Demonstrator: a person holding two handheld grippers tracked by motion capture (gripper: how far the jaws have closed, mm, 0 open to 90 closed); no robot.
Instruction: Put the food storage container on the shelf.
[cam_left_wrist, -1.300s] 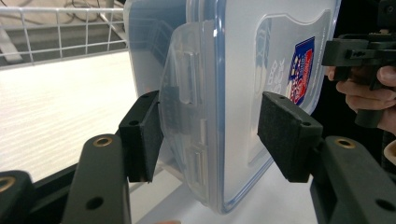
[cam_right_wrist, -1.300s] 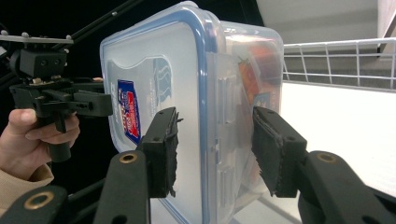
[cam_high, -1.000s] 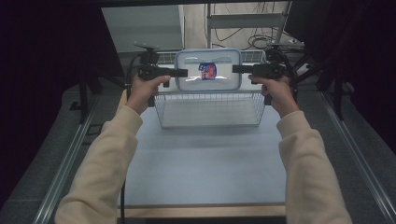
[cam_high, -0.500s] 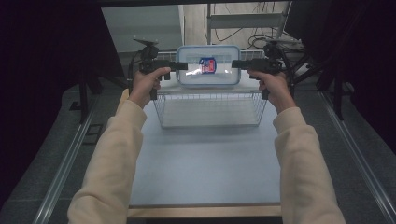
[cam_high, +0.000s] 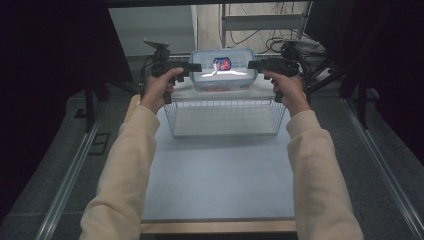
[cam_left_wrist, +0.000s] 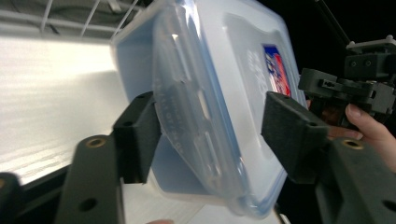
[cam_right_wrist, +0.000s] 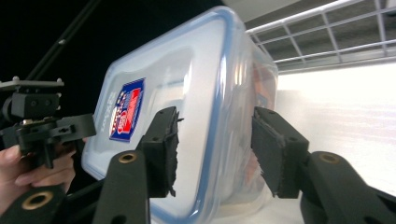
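Lidded plastic container (cam_high: 223, 70): moved farther beyond the wire basket (cam_high: 225, 117) than a second earlier. Left gripper (cam_high: 194, 67): jaws just opened, straddling its end, one pad clear. Right gripper (cam_high: 252, 64): jaws clamped on opposite end.

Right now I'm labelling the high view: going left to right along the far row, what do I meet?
Left claw → clear lidded container with a red-blue label → right claw.
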